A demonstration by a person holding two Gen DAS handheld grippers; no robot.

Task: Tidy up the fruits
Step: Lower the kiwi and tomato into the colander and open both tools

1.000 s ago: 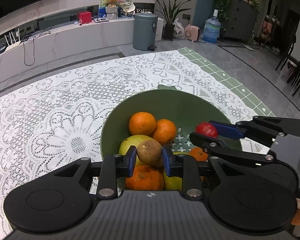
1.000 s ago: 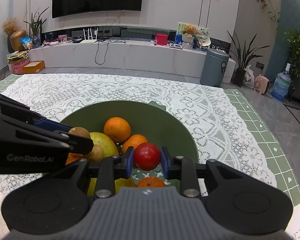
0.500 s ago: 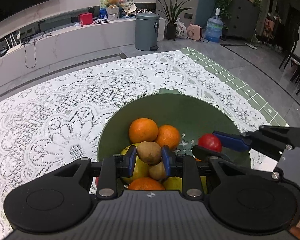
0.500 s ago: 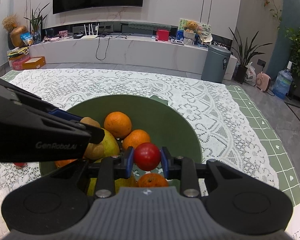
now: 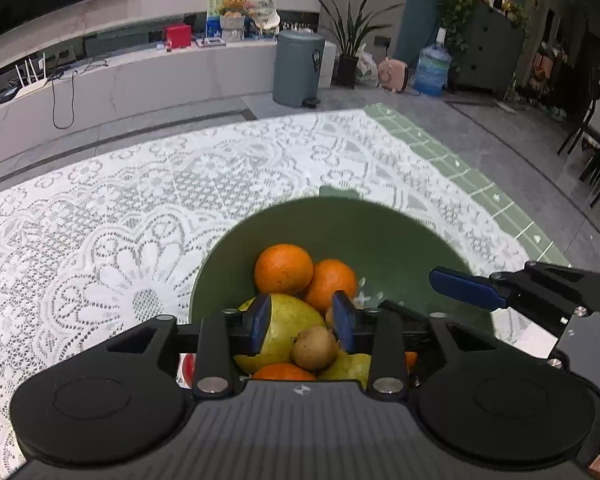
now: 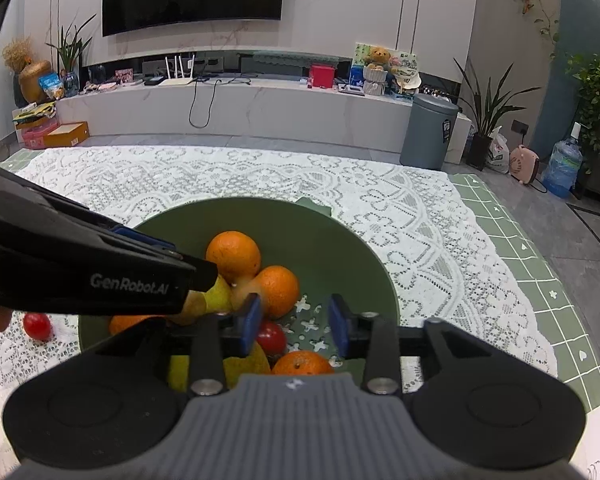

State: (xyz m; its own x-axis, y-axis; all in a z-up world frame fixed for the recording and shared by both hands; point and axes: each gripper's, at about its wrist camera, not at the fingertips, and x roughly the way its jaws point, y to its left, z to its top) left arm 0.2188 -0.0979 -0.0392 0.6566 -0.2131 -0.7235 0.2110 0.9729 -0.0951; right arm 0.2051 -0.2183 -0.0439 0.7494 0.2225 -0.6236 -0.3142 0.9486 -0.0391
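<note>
My left gripper hangs over the near side of the green bowl, its blue pads spread apart with nothing between them. The brown kiwi lies loose just below them, on top of the yellow-green pear and beside an orange at the near rim. Two more oranges sit touching each other in the middle of the bowl.

My right gripper is likewise spread wide and holds nothing. The red tomato lies in the bowl just inside its left pad, probably resting against the pear, though the finger hides the contact. Another orange sits near it.

The bowl stands on the white lace tablecloth, toward its right edge. A second tomato lies on the lace outside the bowl's left rim.
</note>
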